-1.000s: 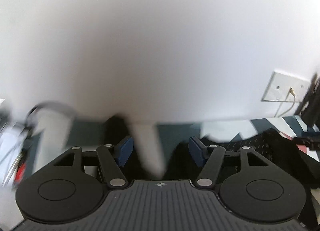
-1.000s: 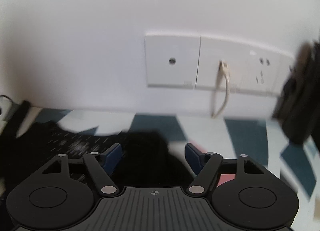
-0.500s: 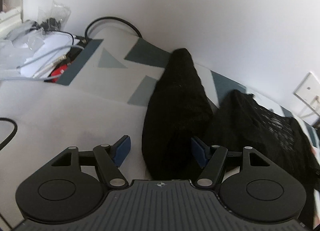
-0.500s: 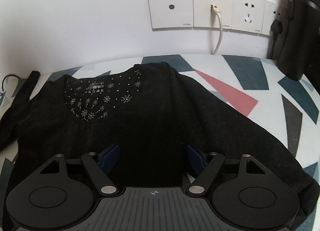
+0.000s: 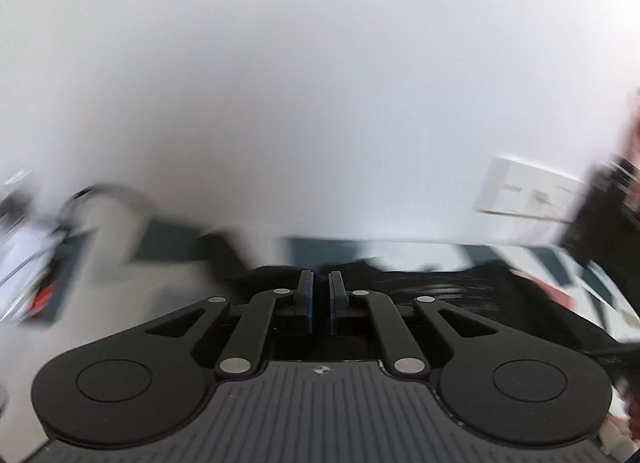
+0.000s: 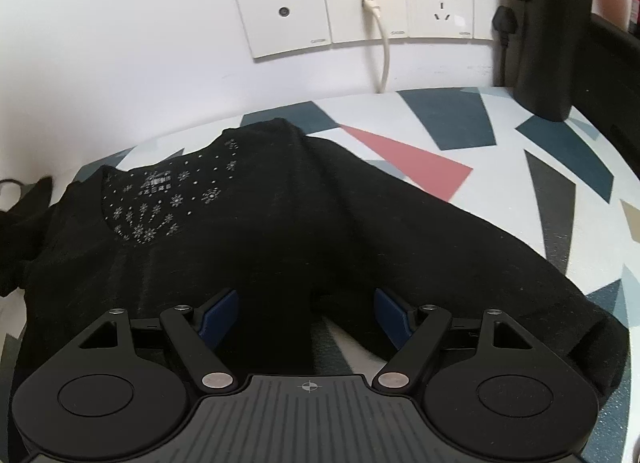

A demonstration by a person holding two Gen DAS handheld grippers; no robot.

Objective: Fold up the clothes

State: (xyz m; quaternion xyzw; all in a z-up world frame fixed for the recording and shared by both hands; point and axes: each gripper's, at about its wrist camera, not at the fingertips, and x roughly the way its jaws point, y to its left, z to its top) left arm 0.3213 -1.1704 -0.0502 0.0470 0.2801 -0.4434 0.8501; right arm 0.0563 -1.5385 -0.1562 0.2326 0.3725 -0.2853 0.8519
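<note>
Black sweater (image 6: 280,231) spread flat — rhinestone neckline, right hand-held gripper (image 6: 308,319) wide open, left hand-held gripper (image 5: 320,295) closed — contents unclear.

Left claw (image 5: 320,295) closed, black garment (image 5: 460,283) blurred beyond

My left view was smeared with motion blur: the wall plate (image 5: 524,193) and clutter (image 5: 28,263) at far left were unreadable. I couldn't tell whether the left gripper (image 5: 320,295) pinched cloth. The sweater's (image 6: 280,223) hem lay hidden behind my right gripper (image 6: 308,319).
</note>
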